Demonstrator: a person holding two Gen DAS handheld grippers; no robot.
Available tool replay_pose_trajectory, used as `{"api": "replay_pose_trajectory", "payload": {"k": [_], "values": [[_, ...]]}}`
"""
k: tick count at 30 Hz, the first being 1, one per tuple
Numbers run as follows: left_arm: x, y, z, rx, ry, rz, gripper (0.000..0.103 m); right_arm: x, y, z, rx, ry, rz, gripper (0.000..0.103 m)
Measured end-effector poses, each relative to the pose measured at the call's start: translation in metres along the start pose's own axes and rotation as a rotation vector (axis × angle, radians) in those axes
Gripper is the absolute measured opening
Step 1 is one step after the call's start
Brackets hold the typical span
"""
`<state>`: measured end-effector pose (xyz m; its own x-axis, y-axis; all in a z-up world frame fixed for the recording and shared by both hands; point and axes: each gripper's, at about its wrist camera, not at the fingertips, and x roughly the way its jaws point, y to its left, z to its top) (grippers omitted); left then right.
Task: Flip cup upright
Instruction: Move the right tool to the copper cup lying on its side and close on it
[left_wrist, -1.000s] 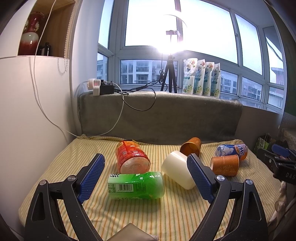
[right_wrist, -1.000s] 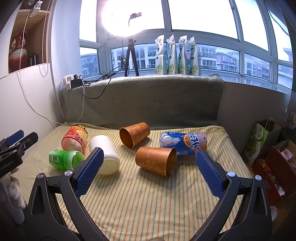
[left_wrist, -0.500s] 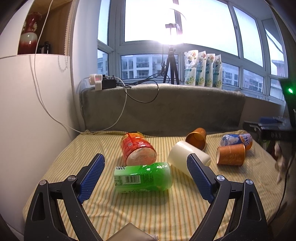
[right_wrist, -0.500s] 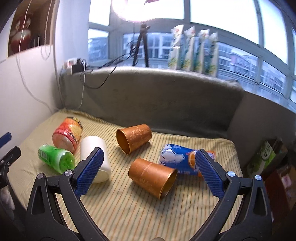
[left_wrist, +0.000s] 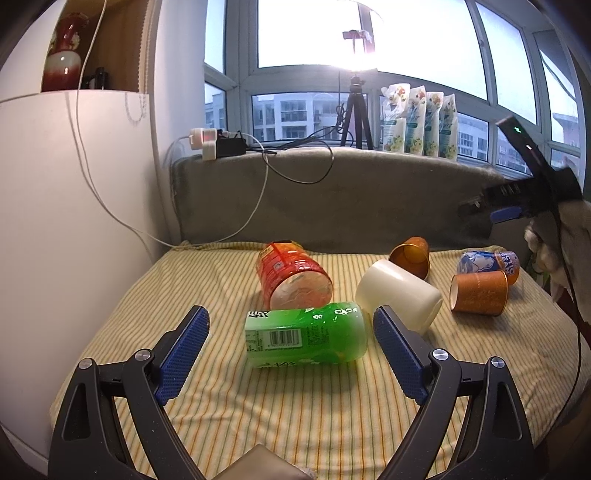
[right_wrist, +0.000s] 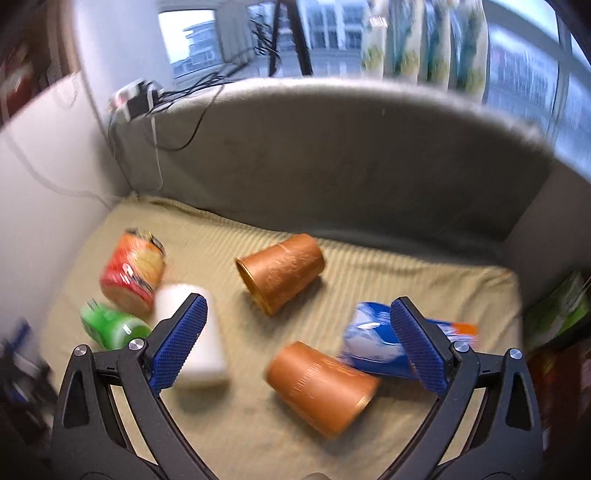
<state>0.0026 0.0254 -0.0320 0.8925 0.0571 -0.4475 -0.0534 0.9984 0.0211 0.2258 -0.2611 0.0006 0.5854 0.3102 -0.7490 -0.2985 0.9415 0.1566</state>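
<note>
target: near copper cup (right_wrist: 320, 387) lay on its side, mouth toward lower right
nearer: my right gripper (right_wrist: 295, 341), directly above it
grippers: right and left gripper (left_wrist: 291, 345) both spread, empty

Barcode on green bottle (left_wrist: 306, 335)

Home: striped daybed (left_wrist: 229, 398), bay window (left_wrist: 314, 33)

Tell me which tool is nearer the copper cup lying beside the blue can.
Right. The right tool hangs open just above that copper cup. The left tool sits open at the green bottle, with the cup far off to its right.
</note>
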Motion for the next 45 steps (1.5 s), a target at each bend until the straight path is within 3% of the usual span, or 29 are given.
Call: {"api": "replay_pose_trajectory", "payload": {"k": [9, 13, 30, 45], "values": [[0.003, 0.012, 0.000, -0.031, 0.003, 0.008, 0.091, 0.080, -0.017, 0.029, 0.322, 0.205, 0.078, 0.091], [0.004, 0.019, -0.001, -0.050, 0.005, 0.015, 0.091, 0.113, -0.022, 0.030, 0.414, 0.283, 0.062, 0.087], [0.007, 0.043, -0.008, -0.107, 0.016, 0.047, 0.091, 0.179, -0.023, 0.031, 0.577, 0.373, 0.058, 0.073], [0.009, 0.048, -0.010, -0.119, 0.017, 0.064, 0.091, 0.173, -0.018, 0.025, 0.553, 0.350, 0.119, 0.067]]}}
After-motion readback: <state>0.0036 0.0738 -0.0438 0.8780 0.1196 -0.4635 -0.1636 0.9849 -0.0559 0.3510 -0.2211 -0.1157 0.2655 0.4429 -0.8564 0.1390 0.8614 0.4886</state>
